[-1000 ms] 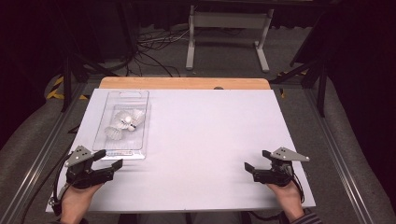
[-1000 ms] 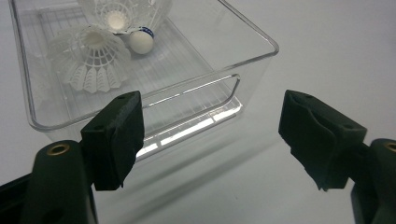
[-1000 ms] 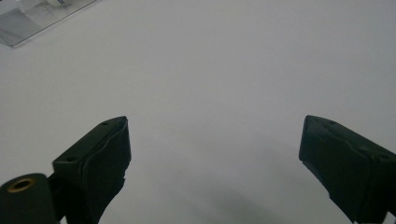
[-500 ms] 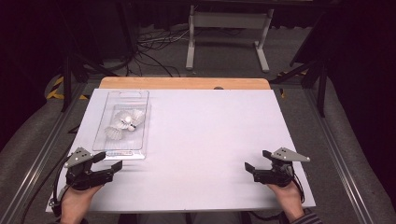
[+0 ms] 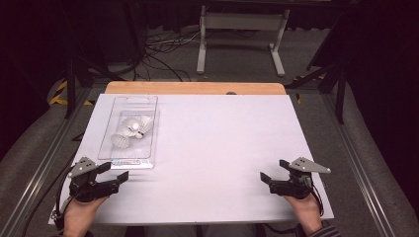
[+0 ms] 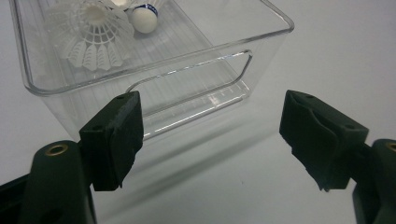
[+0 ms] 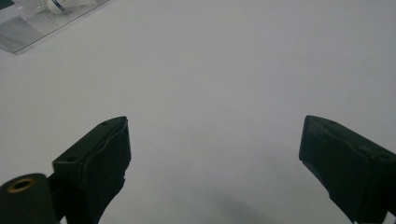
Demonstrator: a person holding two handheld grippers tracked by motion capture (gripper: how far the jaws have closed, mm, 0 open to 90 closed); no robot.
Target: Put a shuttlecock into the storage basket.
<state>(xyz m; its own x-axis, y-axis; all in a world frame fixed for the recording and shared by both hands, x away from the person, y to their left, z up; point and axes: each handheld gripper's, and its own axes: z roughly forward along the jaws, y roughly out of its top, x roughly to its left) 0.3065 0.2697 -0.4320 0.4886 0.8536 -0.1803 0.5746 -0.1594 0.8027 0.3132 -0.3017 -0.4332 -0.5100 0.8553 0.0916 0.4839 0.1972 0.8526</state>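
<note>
The white surface (image 5: pixel 212 148) is evenly lit amid dark surroundings. Glare streaks the tray (image 6: pixel 187 70) walls. Soft shadows lie under the blurred, close jaws.

On my desk (image 5: pixel 207 148) the tray (image 5: pixel 129 129) sits at the left side, reaching from near the far edge toward me. In it lie two shuttlecocks (image 5: pixel 129 129), touching, in its middle part. My left hand-held gripper (image 5: pixel 114 173) rests just before the tray's near end, at the desk's near left corner. My right hand-held gripper (image 5: pixel 272 173) rests at the near right corner, well apart from the tray.
</note>
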